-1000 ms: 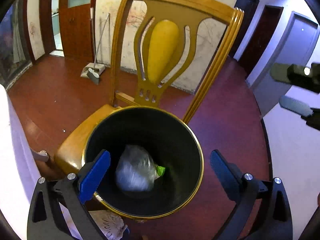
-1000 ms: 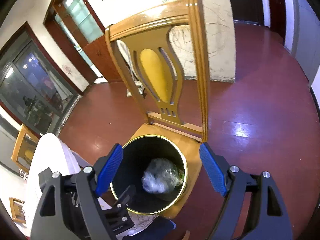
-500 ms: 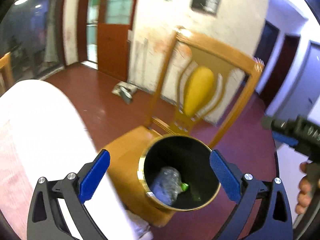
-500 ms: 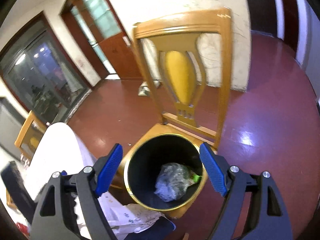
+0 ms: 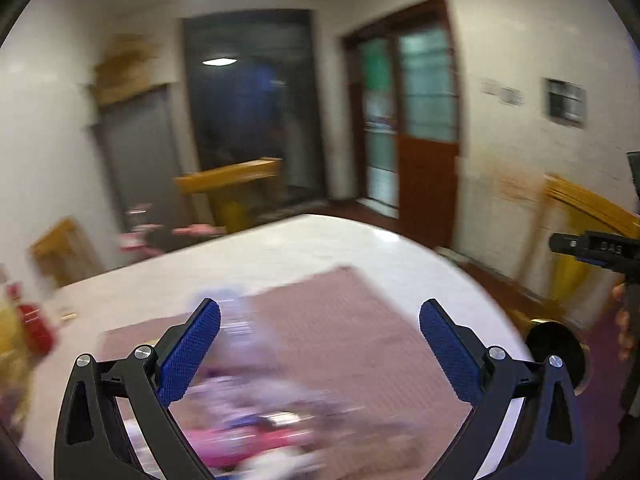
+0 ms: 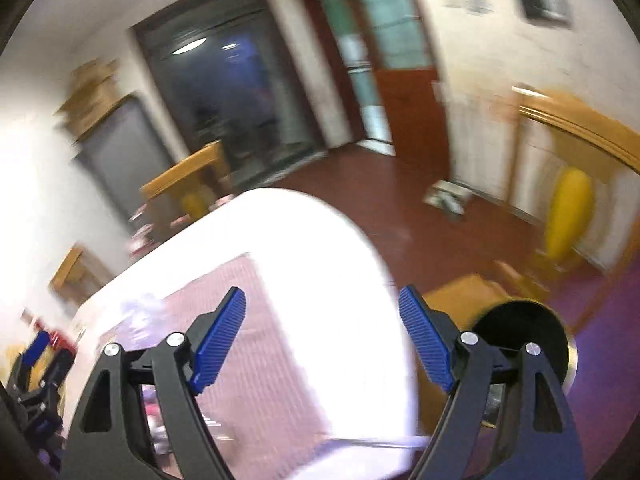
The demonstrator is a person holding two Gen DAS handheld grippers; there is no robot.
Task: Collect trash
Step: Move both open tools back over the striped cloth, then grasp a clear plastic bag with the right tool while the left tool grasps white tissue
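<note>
Both views are motion-blurred. My left gripper (image 5: 320,316) is open and empty above a white table (image 5: 320,248) with a pink mat (image 5: 352,320). Blurred trash lies on the mat: a pale purple wrapper (image 5: 236,320) by the left finger and a pink and purple heap (image 5: 260,420) near the front edge. My right gripper (image 6: 322,300) is also open and empty over the same table (image 6: 320,248). The black gold-rimmed bin (image 6: 524,332) stands on a wooden chair seat (image 6: 460,292) to the right, and shows at the right edge as the bin (image 5: 556,344).
A person's hand (image 5: 624,328) shows at the right edge. Red and yellow items (image 5: 28,328) stand at the table's left. Wooden chairs (image 6: 188,184) stand beyond the table, and a dustpan (image 6: 444,196) lies on the red floor by the wall.
Both views have swung left and up, away from the bin on the chair and onto the table. The bin with the bagged trash has slid to the right edge. Both grippers stayed open.
</note>
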